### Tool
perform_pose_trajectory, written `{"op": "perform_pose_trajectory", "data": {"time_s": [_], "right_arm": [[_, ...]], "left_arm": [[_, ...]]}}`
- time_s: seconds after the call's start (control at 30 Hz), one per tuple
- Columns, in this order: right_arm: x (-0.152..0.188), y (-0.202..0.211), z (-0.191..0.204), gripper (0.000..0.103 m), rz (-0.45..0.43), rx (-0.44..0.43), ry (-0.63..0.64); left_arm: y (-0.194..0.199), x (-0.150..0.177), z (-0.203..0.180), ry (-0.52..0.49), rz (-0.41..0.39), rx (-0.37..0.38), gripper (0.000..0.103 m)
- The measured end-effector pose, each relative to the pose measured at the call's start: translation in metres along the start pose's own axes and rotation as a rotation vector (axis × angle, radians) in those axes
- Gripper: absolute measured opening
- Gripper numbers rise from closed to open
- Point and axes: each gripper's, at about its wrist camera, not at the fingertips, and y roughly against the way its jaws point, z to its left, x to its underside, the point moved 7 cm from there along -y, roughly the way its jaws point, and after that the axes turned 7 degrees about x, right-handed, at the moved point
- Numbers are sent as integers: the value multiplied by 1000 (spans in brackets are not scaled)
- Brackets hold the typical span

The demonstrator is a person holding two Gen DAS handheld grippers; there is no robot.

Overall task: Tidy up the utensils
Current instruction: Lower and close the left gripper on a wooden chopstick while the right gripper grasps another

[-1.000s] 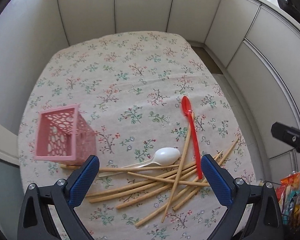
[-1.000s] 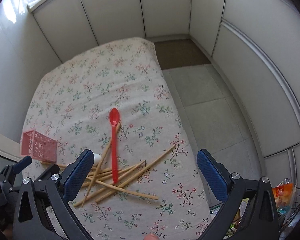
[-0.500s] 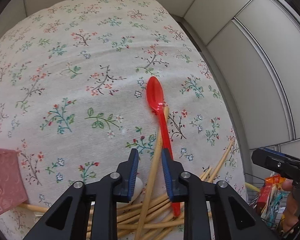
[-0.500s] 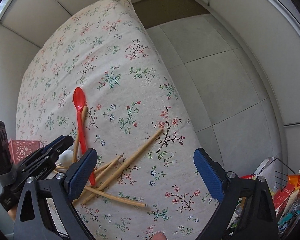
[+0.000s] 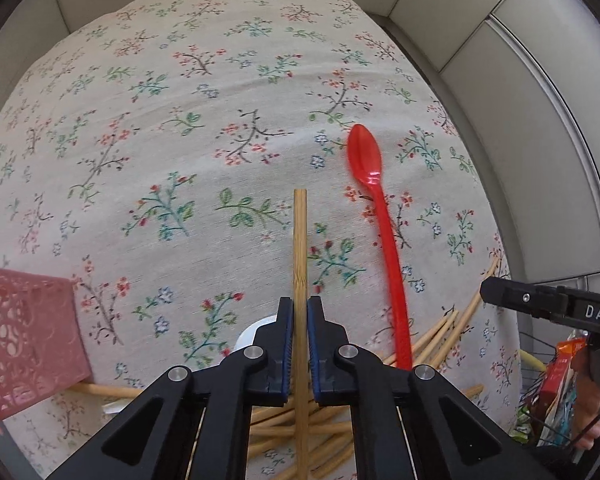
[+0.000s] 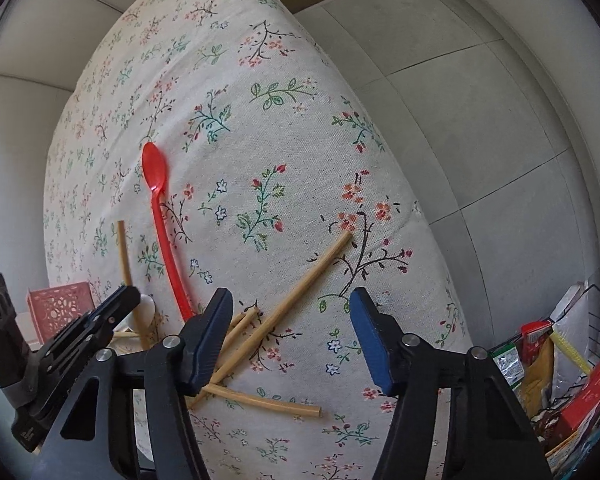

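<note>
now, with our left tongs [image 5: 300, 326] clamped on one chopstick [image 5: 300, 240] above the tabletop [image 5: 180, 120] pile, we should lift it straight while our right tongs [image 6: 291, 320], empty and closing, centre on another chopstick [image 6: 300, 292].

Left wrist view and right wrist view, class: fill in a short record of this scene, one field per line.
surface: floral tablecloth
left hand-held gripper: shut on one chopstick
right hand-held gripper: jaws closing, pads not yet pressing any stick
red spoon: flat on the cloth, right of the held chopstick
chopstick pile: crossed, loose
pink basket: at the left edge
</note>
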Motion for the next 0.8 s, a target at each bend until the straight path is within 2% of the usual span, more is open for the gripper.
{"op": "perform_pose_trajectory", "data": {"time_s": [0.1,0.23,0.27,0.47,0.53,0.67,0.8], "right_arm": [[-4,-6,0,50,2,7,-20],[-9,-5,2,45,-27,29,-37],[-10,-5,3,44,-32,40,-36],[-16,-8,20,36,-87,125,4],[-18,-9,23,26,-105,149,9],[-21,-11,25,13,-122,160,5],[-23,-12,27,11,-129,140,-2]], "left_arm": [[6,-4,8,16,4,30,9],[2,-17,11,20,-23,26,26],[-1,-20,12,19,-24,16,27],[-12,-38,9,7,-36,-12,28],[-16,-40,5,4,-18,-2,27],[-22,-41,1,-13,21,-48,27],[-30,-48,-7,-15,43,-84,27]]}}
